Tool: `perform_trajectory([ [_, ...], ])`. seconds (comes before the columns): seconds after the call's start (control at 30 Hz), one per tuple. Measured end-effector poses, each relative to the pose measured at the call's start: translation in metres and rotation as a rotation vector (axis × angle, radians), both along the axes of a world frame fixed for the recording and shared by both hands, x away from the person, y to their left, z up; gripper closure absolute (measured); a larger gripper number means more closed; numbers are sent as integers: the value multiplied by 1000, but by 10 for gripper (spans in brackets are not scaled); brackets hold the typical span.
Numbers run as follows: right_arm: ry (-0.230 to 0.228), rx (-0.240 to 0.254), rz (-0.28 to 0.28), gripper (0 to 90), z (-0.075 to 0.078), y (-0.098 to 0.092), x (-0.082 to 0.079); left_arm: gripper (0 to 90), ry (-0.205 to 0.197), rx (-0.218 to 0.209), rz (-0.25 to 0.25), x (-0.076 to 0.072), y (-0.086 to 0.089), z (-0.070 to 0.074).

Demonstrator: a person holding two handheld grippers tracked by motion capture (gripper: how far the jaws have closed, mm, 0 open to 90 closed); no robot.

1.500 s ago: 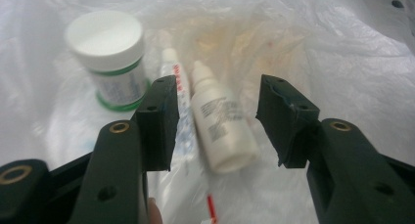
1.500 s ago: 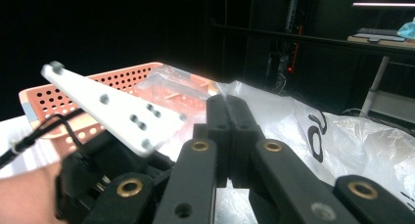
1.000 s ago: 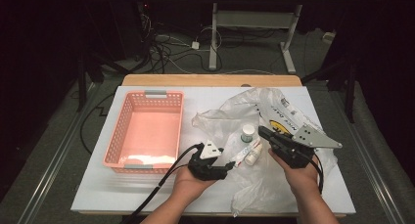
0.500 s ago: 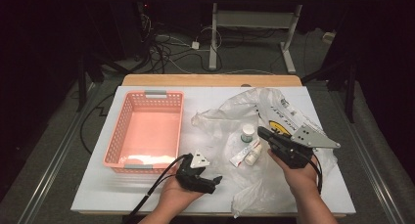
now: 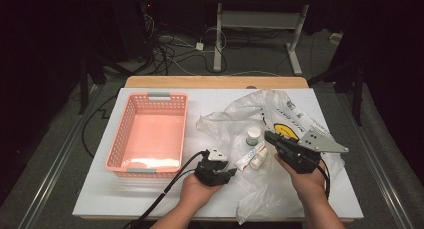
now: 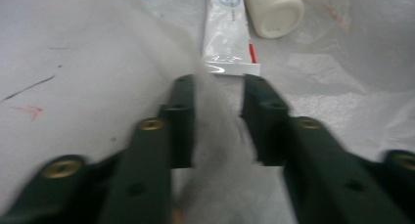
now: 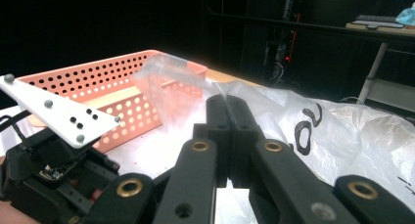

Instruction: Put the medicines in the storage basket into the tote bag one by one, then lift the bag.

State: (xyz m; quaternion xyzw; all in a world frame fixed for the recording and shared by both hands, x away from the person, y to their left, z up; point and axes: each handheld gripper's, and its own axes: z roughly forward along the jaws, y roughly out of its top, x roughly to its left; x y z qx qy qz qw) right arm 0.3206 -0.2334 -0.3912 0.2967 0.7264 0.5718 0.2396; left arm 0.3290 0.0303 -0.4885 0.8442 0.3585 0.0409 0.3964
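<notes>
Listing, largest first: bench (image 5: 150, 199); pink basket (image 5: 150, 134), left; plastic bag (image 5: 260, 114), right of it, pinched by shut right gripper (image 7: 227, 104); left gripper (image 6: 218, 111), jaws just narrowing around bag film, grip unclear; tube (image 6: 226, 33); 2 bottles, labels blurred. Risk: film tearing if grippers pull apart

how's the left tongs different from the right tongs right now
The left tongs have just been closing and their jaws stand apart, with a fold of the plastic bag between them; the right tongs are shut, pinching the bag's film. The left tongs point down near the toothpaste tube; the right tongs hold their edge lifted toward the pink basket. Both work the same bag.
</notes>
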Motion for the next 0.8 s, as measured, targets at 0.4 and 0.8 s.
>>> perform_trajectory([
  [0.4,-13,7,-14,900,0,-2,-1,883,-93,-26,-39,-10,3,3],
  [0.8,-41,18,-22,900,2,1,-3,884,-299,-107,20,-16,18,52],
])
